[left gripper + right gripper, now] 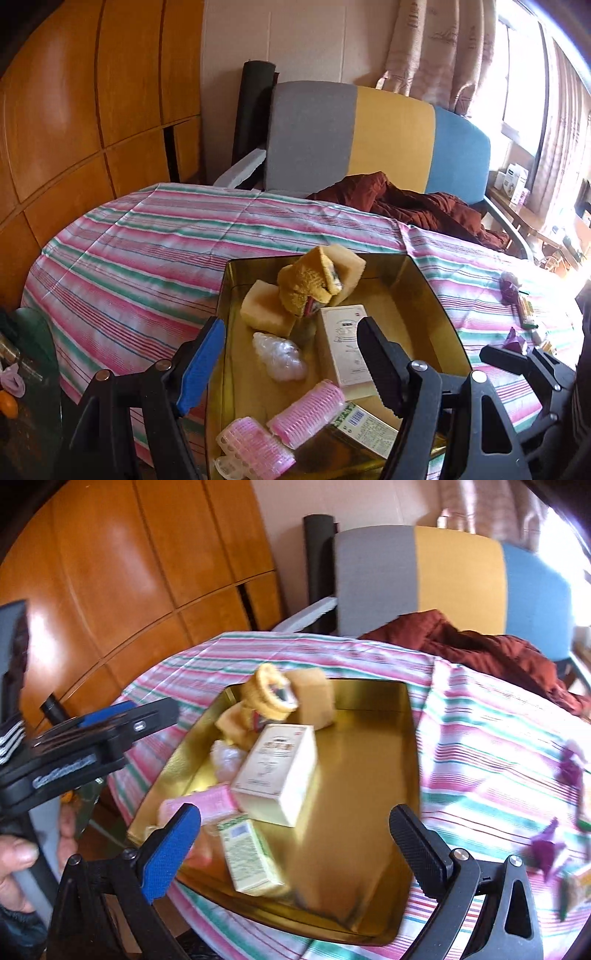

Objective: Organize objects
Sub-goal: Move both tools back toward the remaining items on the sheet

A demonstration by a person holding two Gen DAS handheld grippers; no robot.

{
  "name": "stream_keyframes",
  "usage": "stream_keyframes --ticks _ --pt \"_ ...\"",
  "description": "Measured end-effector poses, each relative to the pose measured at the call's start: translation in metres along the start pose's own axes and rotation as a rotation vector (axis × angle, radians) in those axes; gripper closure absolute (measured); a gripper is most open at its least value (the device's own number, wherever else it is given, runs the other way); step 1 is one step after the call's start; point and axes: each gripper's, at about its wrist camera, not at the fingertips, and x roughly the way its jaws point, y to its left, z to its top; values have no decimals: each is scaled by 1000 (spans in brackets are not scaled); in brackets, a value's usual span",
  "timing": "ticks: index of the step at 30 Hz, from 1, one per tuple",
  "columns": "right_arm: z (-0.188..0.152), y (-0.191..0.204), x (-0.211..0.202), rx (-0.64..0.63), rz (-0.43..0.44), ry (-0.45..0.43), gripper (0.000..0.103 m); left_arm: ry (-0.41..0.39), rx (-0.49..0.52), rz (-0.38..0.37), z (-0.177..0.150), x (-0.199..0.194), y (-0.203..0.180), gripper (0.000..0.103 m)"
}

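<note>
Our left tongs [291, 365] stand wide with nothing between the blue pad and the black one, hovering over the near end of the gold tray [432, 295] on the striped desk [129, 251]. Far to their left we see the orange wooden cabinet [74, 110]. Just below their blue finger lie two pink hair rollers [304, 413], side by side at the tray's near edge. Between the fingers sits a clear, ridged plastic piece [279, 356], and beyond it a yellow sponge block [266, 308] with a fuzzy yellow bundle [308, 290] leaning on a second sponge. A cream box [341, 343] lies close against the black finger, partly behind it, and a green-labelled box [364, 428] lies under that finger's base. Straight ahead, past the desk, a grey, yellow and blue chair [388, 140] carries a rust-red cloth [406, 203].

Our right tongs [295, 853] are also spread wide and empty, above the tray's bare right half. To their left the left tongs reach in, a hand [16, 864] gripping the handle. Right of them, small purple wrapped items [546, 849] lie scattered on the striped cloth, too blurred to identify.
</note>
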Motion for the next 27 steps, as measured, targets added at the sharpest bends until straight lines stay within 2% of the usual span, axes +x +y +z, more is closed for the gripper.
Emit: stream_keyframes --ticks 11,22,27 --pt "-1 -71 -34 91 -181 -18 0 12 92 -113 -6 -7 -50 28" --pt "-12 -179 -67 276 -345 2 0 73 176 -251 -17 1 -105 28" --pt "-18 -225 -84 352 -413 0 0 92 217 -287 -21 3 -130 28"
